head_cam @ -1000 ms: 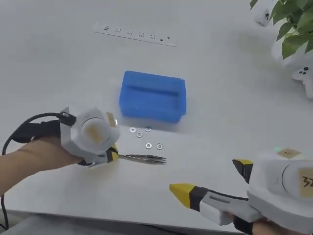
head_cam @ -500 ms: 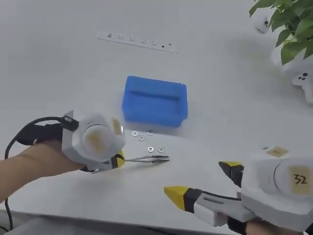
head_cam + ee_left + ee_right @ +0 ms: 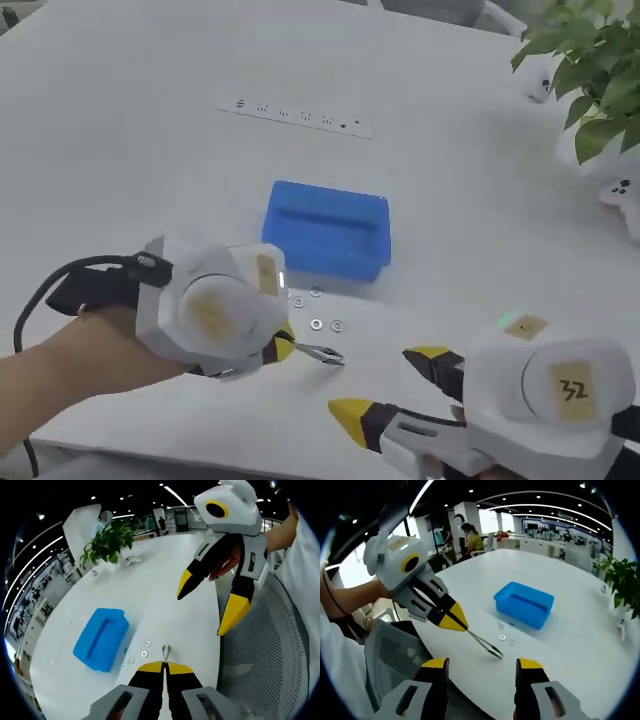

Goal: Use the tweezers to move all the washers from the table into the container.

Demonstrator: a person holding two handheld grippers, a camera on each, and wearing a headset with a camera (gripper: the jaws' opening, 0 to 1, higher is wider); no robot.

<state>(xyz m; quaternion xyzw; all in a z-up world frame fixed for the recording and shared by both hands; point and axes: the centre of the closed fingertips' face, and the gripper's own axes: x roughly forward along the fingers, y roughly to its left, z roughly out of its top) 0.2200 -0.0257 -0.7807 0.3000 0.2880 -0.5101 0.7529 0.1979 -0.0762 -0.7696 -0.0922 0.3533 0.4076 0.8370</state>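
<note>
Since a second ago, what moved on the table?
The left hand-held gripper seems to have tipped the tweezers more steeply downward, keeping them clamped. The open right hand-held gripper edged closer to them. The washers and blue container stayed put; only the view shifted.

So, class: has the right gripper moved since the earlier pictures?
Yes. Against the blue container, the right gripper has shifted left in the head view, closer to the tweezers.

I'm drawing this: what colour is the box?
The box is bright blue, clearest in the head view.
</note>
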